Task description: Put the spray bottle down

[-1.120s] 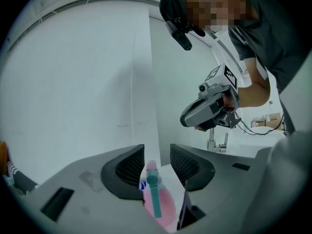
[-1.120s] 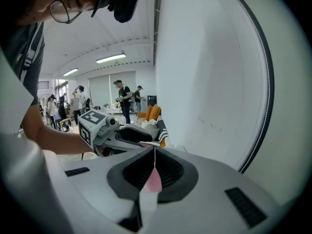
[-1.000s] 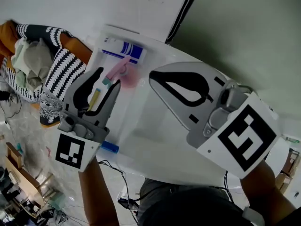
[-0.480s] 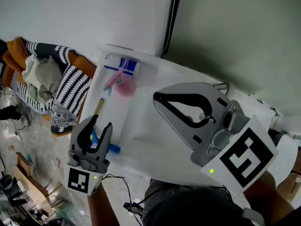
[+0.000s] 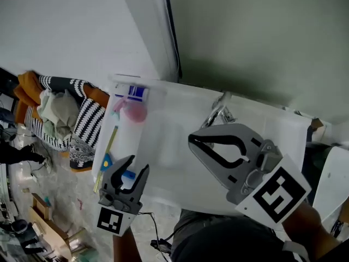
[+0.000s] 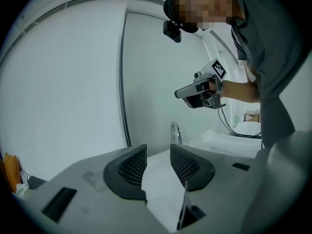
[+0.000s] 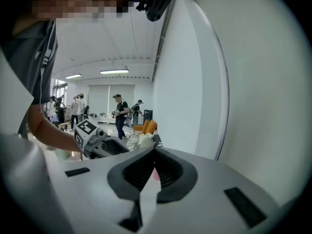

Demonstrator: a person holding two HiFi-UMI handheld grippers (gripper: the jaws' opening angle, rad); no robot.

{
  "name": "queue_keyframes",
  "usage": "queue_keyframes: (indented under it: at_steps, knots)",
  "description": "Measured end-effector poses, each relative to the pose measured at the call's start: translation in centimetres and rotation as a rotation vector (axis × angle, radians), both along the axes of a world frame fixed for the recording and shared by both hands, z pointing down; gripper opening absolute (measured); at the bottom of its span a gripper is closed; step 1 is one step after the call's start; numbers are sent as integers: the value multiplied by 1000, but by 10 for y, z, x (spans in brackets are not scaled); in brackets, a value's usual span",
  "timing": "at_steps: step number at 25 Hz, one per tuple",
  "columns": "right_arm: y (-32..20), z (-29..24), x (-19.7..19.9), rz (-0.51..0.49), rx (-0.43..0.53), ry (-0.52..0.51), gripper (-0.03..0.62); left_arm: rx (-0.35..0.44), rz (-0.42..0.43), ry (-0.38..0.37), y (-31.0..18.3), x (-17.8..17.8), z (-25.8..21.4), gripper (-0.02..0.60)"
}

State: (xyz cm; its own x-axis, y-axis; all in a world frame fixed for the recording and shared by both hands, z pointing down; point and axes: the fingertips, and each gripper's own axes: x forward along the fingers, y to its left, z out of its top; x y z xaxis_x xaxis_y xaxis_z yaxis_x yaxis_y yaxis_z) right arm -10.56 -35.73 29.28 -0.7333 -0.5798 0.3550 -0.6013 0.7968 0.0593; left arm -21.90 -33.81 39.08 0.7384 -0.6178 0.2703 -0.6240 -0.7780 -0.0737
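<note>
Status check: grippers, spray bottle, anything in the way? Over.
Left gripper open, empty. Right gripper shut, empty. Pink spray bottle lying on the white table, apart from both grippers. Nothing blocking.

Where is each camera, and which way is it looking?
Head view: on the person's head, looking down at the white table; shows forearms, left gripper, right gripper.
Left gripper view: on that gripper, facing the wall past open jaws; shows the person's torso.
Right gripper view: on that gripper, facing the room past shut jaws; shows an arm.
Shared: each gripper view catches the other gripper.
</note>
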Motion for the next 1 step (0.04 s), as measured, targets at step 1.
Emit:
queue_keyframes:
  at_steps: [1]
  knots:
    - [11,-2,8,-3,-4,2,8,-7,7,-3,11,9,-2,147]
